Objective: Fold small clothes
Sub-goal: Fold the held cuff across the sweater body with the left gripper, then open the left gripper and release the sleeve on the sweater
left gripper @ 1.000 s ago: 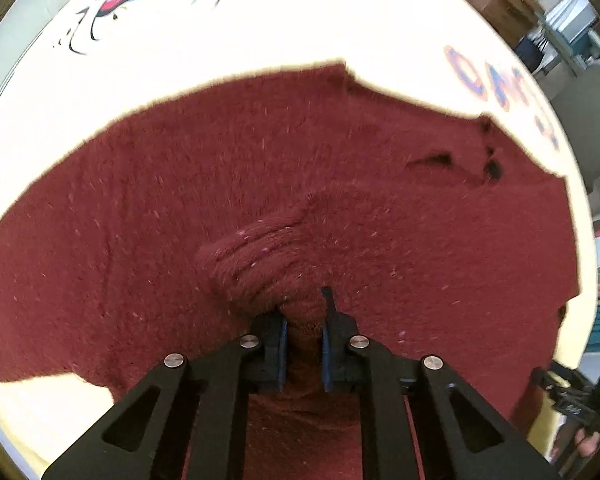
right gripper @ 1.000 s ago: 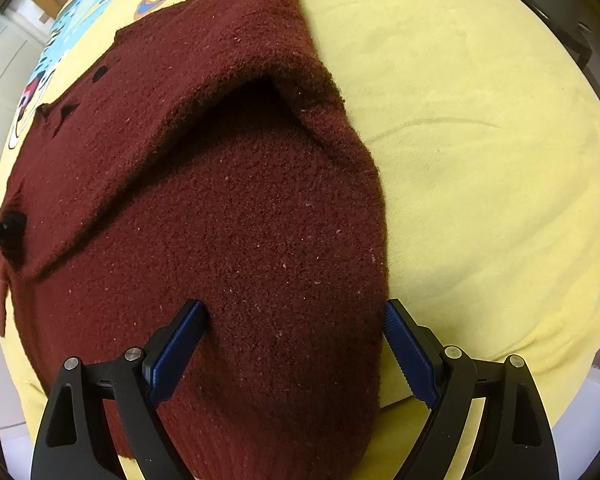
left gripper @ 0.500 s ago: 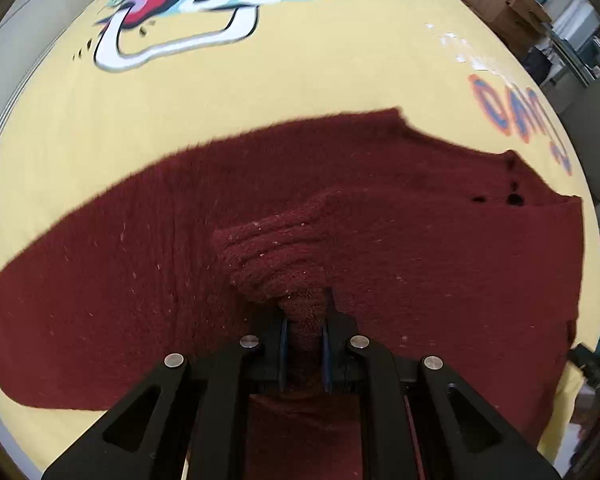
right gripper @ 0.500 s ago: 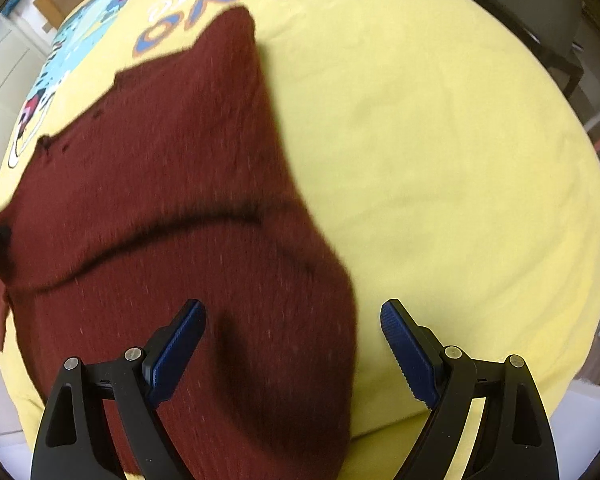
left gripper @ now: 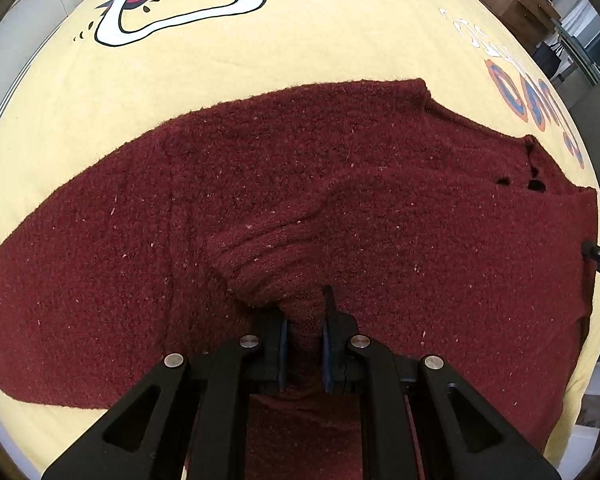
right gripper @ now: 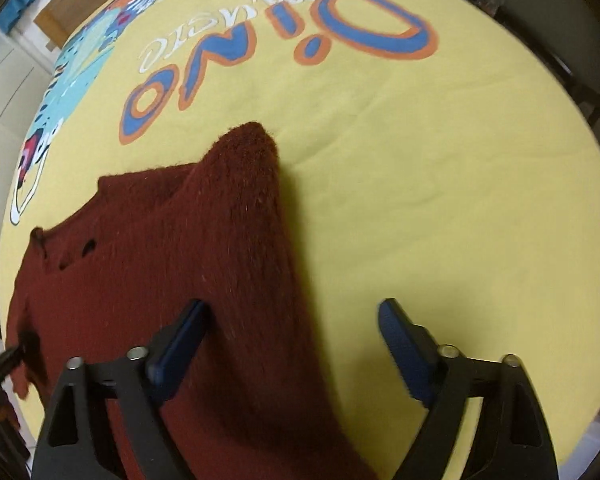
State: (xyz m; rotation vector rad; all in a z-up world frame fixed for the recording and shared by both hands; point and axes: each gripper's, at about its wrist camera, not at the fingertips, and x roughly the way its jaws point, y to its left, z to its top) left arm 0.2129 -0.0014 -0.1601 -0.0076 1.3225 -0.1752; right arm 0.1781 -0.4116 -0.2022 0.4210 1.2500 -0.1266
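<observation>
The maroon sweater is being spread on the yellow printed cloth; its ribbed cuff is being pinched by the nearly closed left gripper, and the fold could be dragged out. In the right view, the right gripper is being narrowed around the sweater's edge, nothing held; a layer could be missed.

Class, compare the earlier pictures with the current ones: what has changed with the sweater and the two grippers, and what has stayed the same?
The right gripper has drawn back across the yellow cloth; its jaws have just been closing a little, with the sweater's edge between them, ungripped. The left gripper stays shut on the cuff, shifted slightly. The sweater still lies on the cloth.
</observation>
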